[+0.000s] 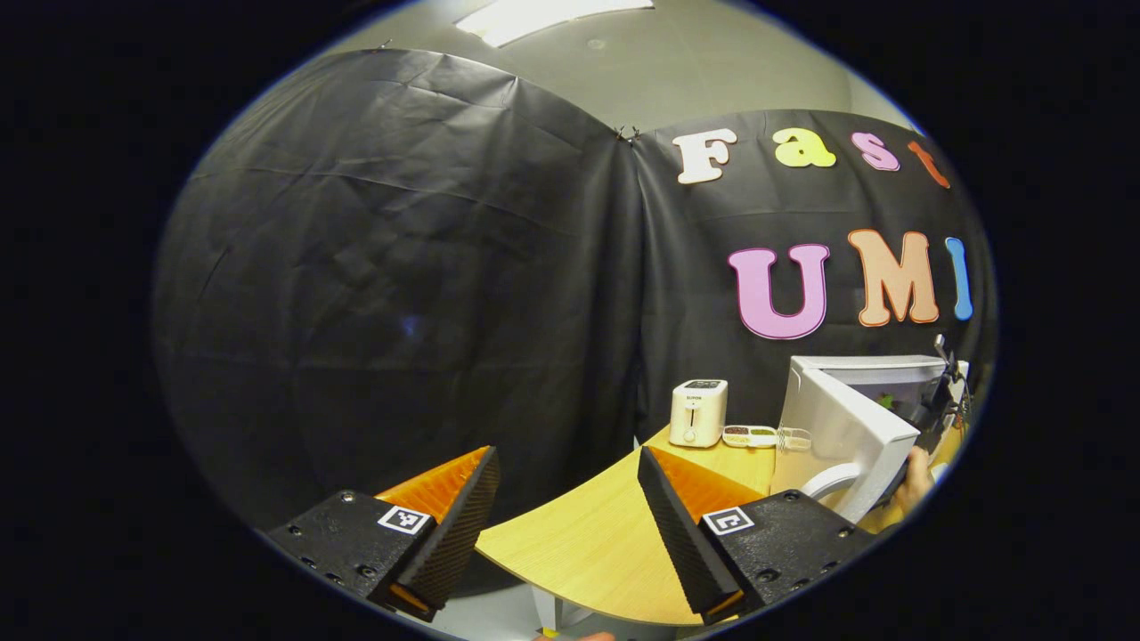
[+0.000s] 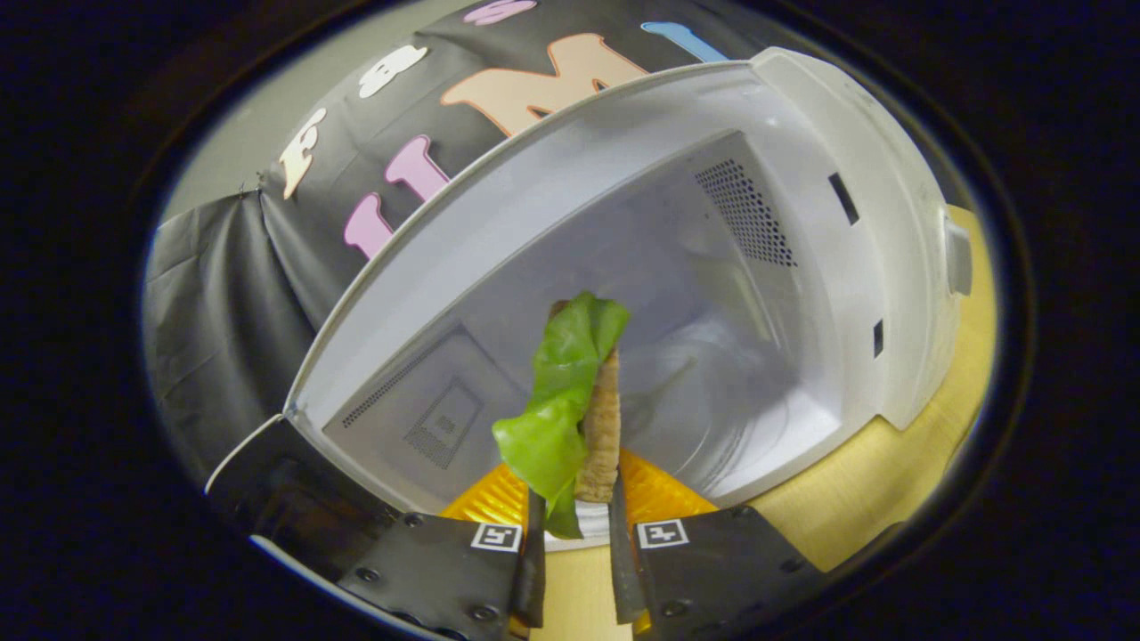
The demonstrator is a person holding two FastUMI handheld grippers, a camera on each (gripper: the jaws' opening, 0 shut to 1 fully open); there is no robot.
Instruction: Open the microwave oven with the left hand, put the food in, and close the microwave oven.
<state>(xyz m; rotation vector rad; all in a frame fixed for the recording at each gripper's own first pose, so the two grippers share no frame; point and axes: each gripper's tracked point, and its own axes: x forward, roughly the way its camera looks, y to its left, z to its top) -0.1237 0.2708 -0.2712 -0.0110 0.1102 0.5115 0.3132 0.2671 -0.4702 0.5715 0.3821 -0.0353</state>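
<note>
In the right gripper view my right gripper (image 2: 574, 499) is shut on the food (image 2: 574, 401), a slice of bread with a green lettuce leaf, held upright. It hangs at the mouth of the white microwave oven's (image 2: 802, 223) open cavity, whose dark door (image 2: 285, 481) swings out at lower left. In the left gripper view my left gripper (image 1: 565, 499) stands open and empty, well left of the microwave (image 1: 846, 418). Its door (image 1: 842, 441) stands open there, and a hand (image 1: 913, 485) holds the other gripper (image 1: 935, 405) at the opening.
A white toaster (image 1: 697, 412) stands at the back of the wooden table (image 1: 606, 534), with a small clear tray (image 1: 766, 436) beside it. The table's curved left edge lies just beyond my left fingers. Black cloth walls close the booth behind.
</note>
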